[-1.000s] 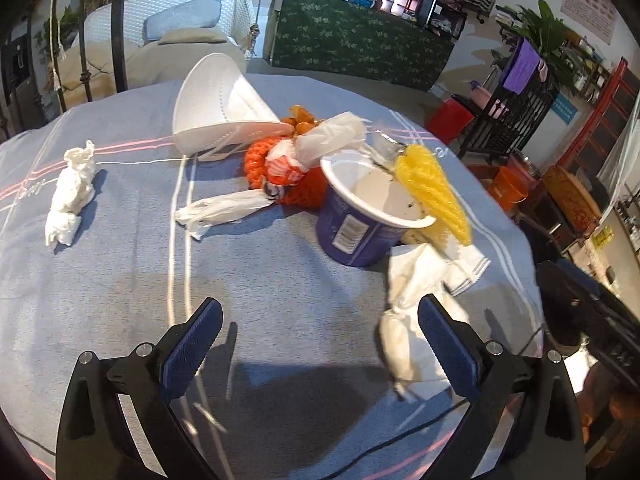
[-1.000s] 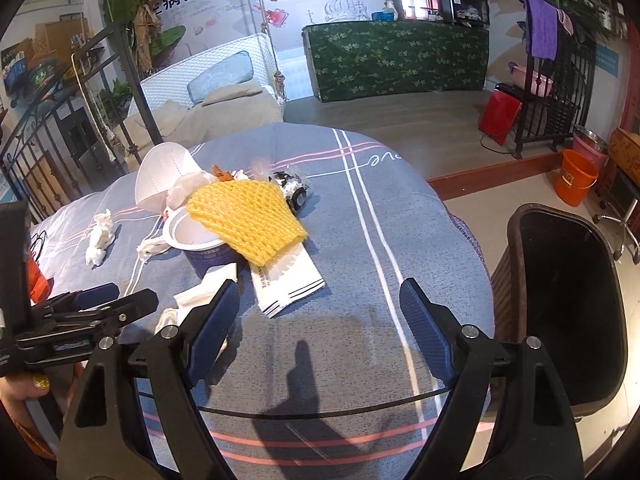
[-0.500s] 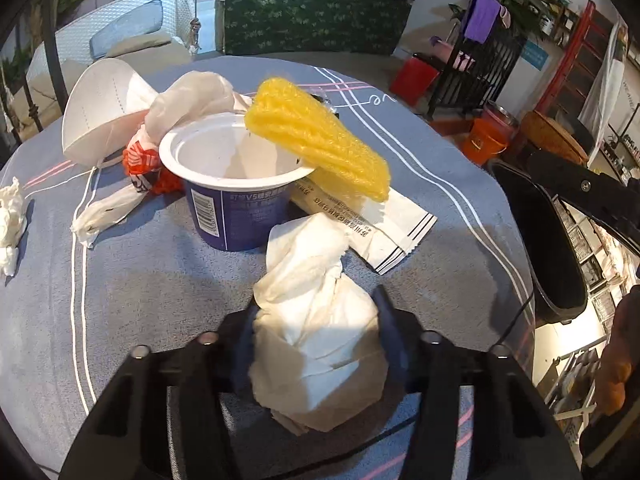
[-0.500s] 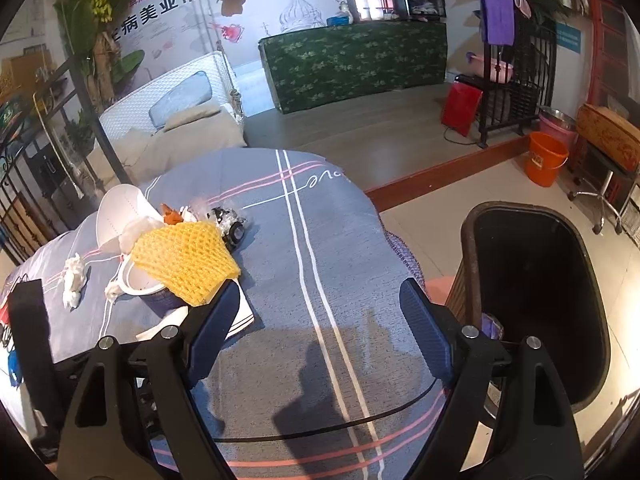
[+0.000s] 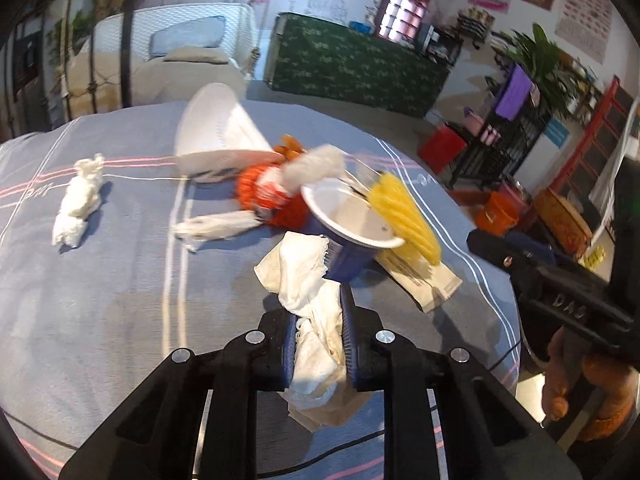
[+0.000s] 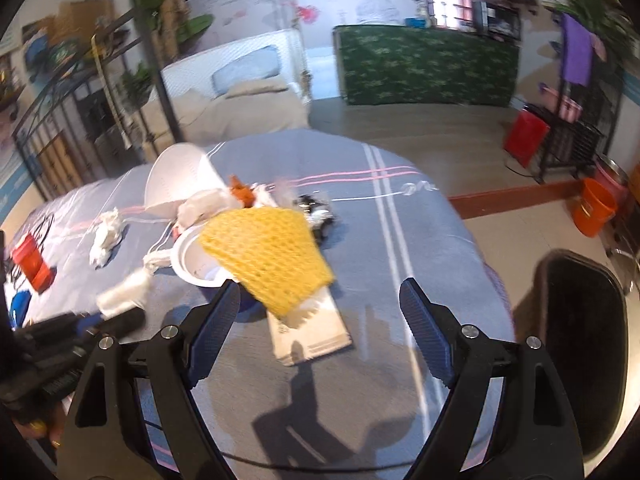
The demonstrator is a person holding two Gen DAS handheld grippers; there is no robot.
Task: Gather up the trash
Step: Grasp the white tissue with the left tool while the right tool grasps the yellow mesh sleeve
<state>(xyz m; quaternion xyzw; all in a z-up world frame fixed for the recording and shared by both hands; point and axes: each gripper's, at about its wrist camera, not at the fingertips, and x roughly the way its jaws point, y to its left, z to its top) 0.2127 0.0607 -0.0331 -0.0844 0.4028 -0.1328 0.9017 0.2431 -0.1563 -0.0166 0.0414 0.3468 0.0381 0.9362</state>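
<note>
Now our left gripper point(image 5: 319, 334), jaws just closing, pinches the crumpled tissue point(image 5: 310, 304) for binning, while our right gripper point(image 6: 316, 316) gapes empty

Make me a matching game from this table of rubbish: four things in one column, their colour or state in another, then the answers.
Things:
1. crumpled tissue
2. foam net
3. cup
4. right gripper

States:
A. yellow, draped over the cup's rim
B. open, nothing between its jaws
C. pinched in the left gripper
D. blue outside, white inside

Pairs: 1-C, 2-A, 3-D, 4-B
</note>
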